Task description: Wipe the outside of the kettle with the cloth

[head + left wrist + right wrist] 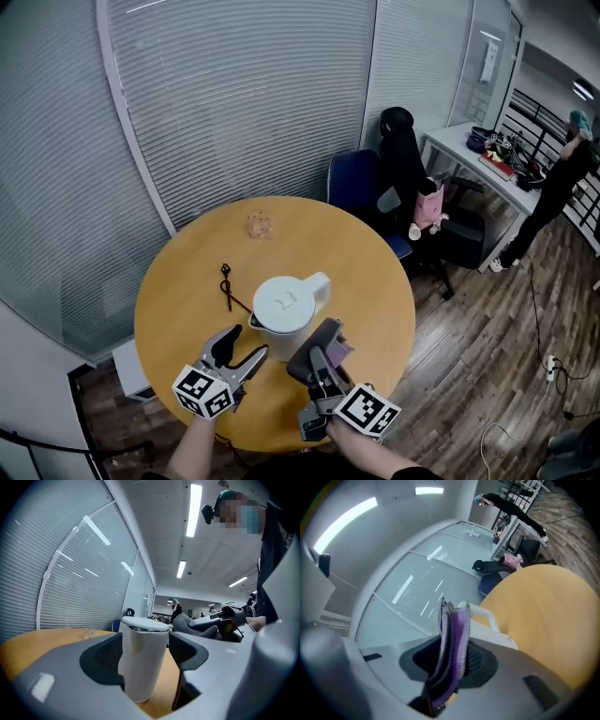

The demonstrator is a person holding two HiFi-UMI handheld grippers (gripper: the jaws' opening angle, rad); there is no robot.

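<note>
The kettle (284, 307) stood upright on the round wooden desk (187, 281), lid on, with its handle (320, 284) turned away from the person and to the right.

The left gripper (244, 347) sat just at the near-left of the kettle with its fingers spread wide. In the left gripper view the kettle's white body rose in the gap between them. Neither pad looked pressed against it, so nothing was gripped on that side.

The right gripper (319, 361) was just at the near-right of the kettle. Its fingers were closed on a folded purple and grey cloth (452, 653), which stuck up past the tips toward the kettle's wall. I could not tell whether the cloth touched the wall yet.

The main risk, as I judged it, was the unsteadied kettle. If the cloth pressed against its side while the left fingers remained apart, the kettle could slide across the smooth desk or rock on its base. It might also be pushed toward the small dark looped object (227, 284) lying just left of it.

The second risk was the cloth itself. It was pinched only along its lower part, so dragging it over the wall could pull it out of the fingers or bunch it up. The hard fingertips would then rub the kettle instead. A small clear item (259, 225) stood well beyond the kettle and looked safe.
</note>
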